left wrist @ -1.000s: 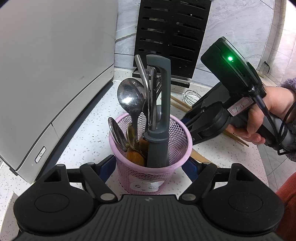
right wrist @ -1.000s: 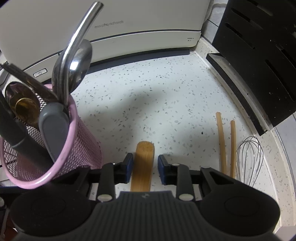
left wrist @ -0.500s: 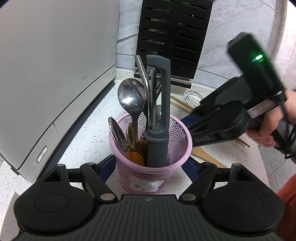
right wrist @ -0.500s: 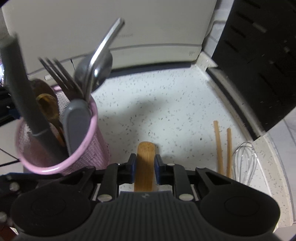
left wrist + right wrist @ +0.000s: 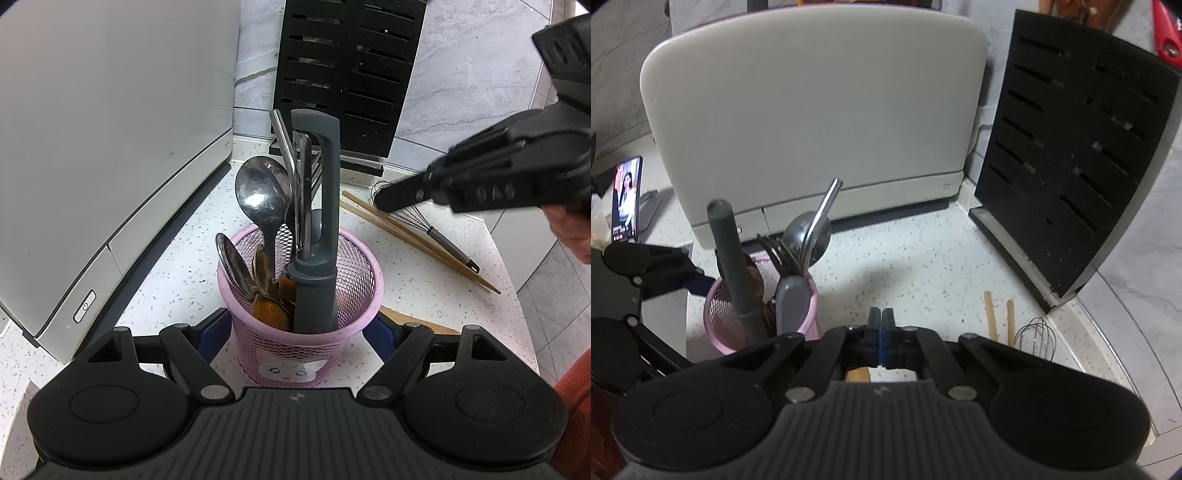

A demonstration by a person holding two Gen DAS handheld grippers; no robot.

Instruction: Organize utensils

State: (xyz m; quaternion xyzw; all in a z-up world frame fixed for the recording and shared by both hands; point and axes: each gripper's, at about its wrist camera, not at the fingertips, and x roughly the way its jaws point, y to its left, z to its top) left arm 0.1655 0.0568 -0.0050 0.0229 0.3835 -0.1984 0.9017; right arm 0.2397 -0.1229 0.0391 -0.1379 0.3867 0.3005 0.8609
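- Right now the left gripper [image 5: 295, 328] is spread wide around a pink mesh basket [image 5: 295, 354], and its blue pads [image 5: 212, 326] sit against the basket's two sides, so it has hold of the basket.
- Standing upright on the speckled white counter [image 5: 177, 266], the basket is just beside a large white appliance [image 5: 92, 147].
- Inside the basket are a big steel spoon [image 5: 262, 195], a smaller spoon, a fork, a bent steel straw, some wooden-handled pieces and a tall grey-handled tool [image 5: 321, 206]; all stand up or lean against the rim.
- Held in the air, the right gripper [image 5: 881, 319] has its two fingers pressed together with nothing between them.
- From the left camera, the right gripper's tip hangs over the far right part of the counter, above the whisk's wire head, and the person's hand [image 5: 569, 229] shows at the frame edge.
- Flat on the counter lies a wooden spatula [image 5: 421, 322], just right of the basket and partly hidden behind the left gripper's right finger; nothing holds it.
- Farther back, a pair of chopsticks [image 5: 417, 240] lies side by side, with a wire whisk [image 5: 436, 236] next to them.
- Against the back wall, a black slotted knife block [image 5: 347, 66] stands behind the basket.
- At the far left of the right camera's view, a phone [image 5: 626, 199] stands propped with its screen lit.
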